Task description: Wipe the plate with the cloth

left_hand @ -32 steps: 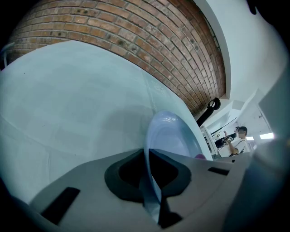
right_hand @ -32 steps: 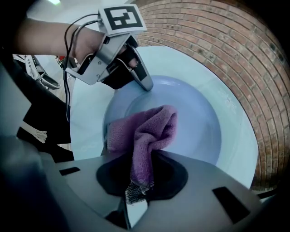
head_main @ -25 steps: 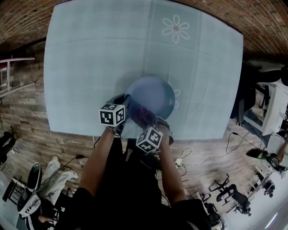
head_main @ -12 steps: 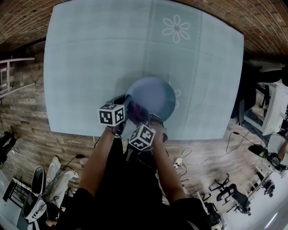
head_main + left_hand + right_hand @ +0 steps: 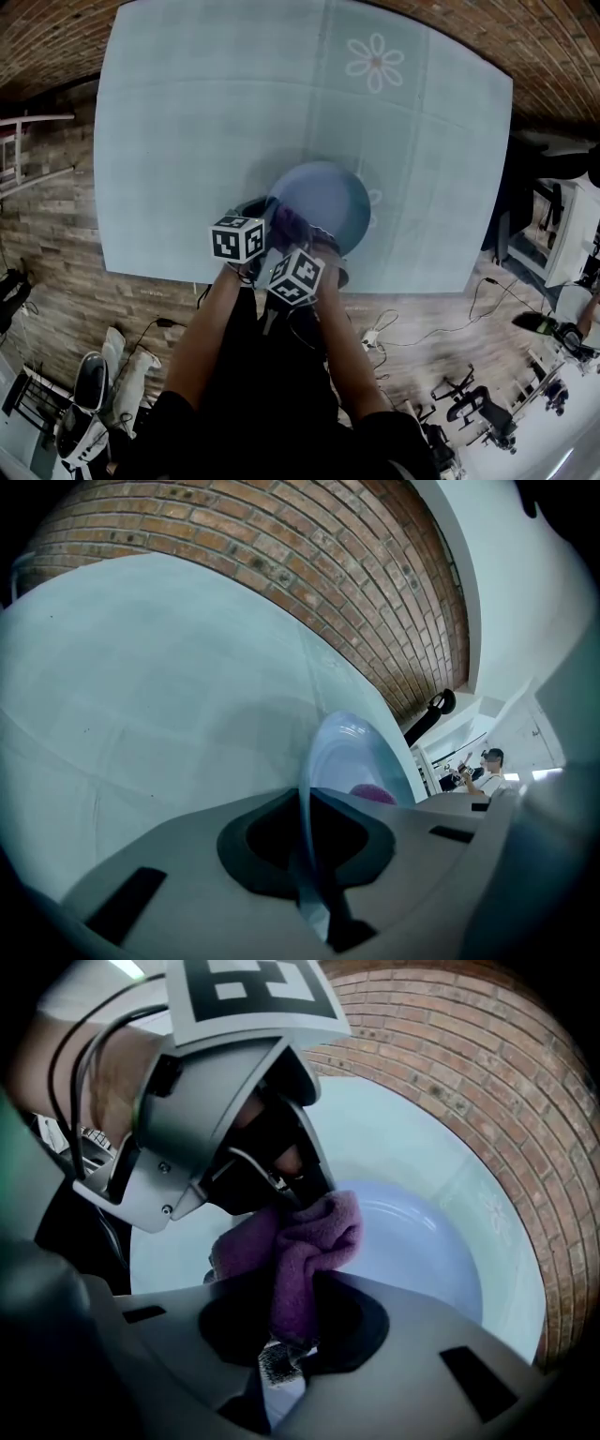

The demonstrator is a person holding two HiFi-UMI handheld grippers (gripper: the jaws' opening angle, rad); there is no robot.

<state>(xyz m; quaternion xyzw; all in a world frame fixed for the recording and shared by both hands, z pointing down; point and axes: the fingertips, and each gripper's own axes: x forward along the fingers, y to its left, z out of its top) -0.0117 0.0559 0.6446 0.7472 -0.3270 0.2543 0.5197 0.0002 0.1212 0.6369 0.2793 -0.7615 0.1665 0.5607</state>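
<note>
A pale blue plate [image 5: 322, 204] rests on the table near its front edge. My left gripper [image 5: 262, 218] is shut on the plate's near-left rim; in the left gripper view the plate [image 5: 345, 757] stands edge-on between the jaws. My right gripper [image 5: 302, 242] is shut on a purple cloth [image 5: 287, 223], which lies against the plate's near-left part beside the left gripper. The right gripper view shows the cloth [image 5: 305, 1251] bunched in the jaws over the plate [image 5: 422, 1251], with the left gripper [image 5: 291, 1180] just behind it.
A light blue tablecloth with white flower prints [image 5: 375, 62] covers the table [image 5: 206, 122]. Brick wall lies beyond the table's far edge. Wooden floor, cables and chairs [image 5: 478, 398] are below me. A person [image 5: 487, 769] stands far off.
My right gripper has carried the cloth leftward and nearer along the plate, closing in on the left gripper. The left gripper and plate have stayed nearly still.
</note>
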